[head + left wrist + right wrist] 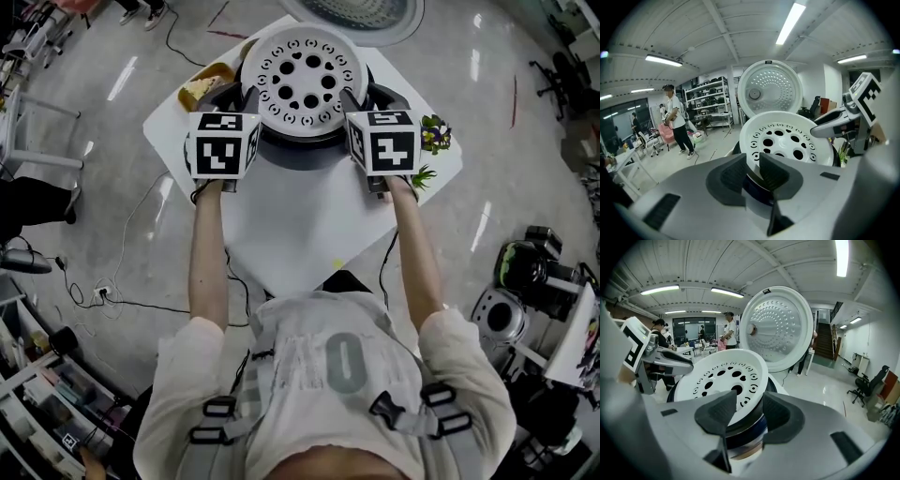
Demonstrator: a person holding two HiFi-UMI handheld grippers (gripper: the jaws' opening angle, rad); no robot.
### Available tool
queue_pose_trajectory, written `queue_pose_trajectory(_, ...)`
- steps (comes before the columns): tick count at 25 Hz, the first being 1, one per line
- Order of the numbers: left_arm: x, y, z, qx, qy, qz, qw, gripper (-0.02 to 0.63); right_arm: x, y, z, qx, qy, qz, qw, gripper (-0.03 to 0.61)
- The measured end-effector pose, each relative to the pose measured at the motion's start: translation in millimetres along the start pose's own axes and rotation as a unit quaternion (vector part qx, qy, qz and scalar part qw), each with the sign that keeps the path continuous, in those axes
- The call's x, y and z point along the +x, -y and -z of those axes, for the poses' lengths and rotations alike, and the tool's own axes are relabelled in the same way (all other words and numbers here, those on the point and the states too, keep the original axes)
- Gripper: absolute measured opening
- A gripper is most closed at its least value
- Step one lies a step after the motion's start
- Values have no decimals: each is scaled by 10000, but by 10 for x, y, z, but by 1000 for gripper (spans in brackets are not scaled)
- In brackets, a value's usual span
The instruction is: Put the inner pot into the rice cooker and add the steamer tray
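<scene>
Between clamped jaws of left gripper [752,160] and right gripper [749,402], holding steamer tray [300,80] by opposite rims, presumably to keep it balanced over open rice cooker [382,95]

A white table [309,225] is seen corner-on, stood on a glossy grey floor [487,281]. A black rice cooker [291,143] is set toward the table's far corner. A yellowish-brown item [202,86], too blurred to be named, is placed at the left edge just beside the cooker. A small bunch of flowers [434,133] and a green sprig [422,175] are laid near the right corner.
</scene>
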State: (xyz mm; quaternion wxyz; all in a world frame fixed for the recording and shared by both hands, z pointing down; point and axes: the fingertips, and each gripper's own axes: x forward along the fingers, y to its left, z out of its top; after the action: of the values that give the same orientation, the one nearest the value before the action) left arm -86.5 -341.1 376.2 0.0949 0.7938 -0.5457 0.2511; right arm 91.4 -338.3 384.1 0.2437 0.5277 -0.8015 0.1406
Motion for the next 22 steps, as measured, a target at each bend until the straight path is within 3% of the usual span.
queue_pose_trajectory(3,55,30,39,72,-39,18,10000,89,27,21,67,146,-52,22,9999,175)
queue_pose_trajectory(7,145,98,115,162,-151,57,9997,48,75,61,133,-394,-61,526,9978,176)
queue_pose_trajectory(10,165,109,130,101,-99,-21,9999,43,79,52,156,-417,63,736,9964,146)
queue_pose_trajectory(22,123,97,123,93,-135,-58,9998,44,40,25,145,-394,62,676,9969,146)
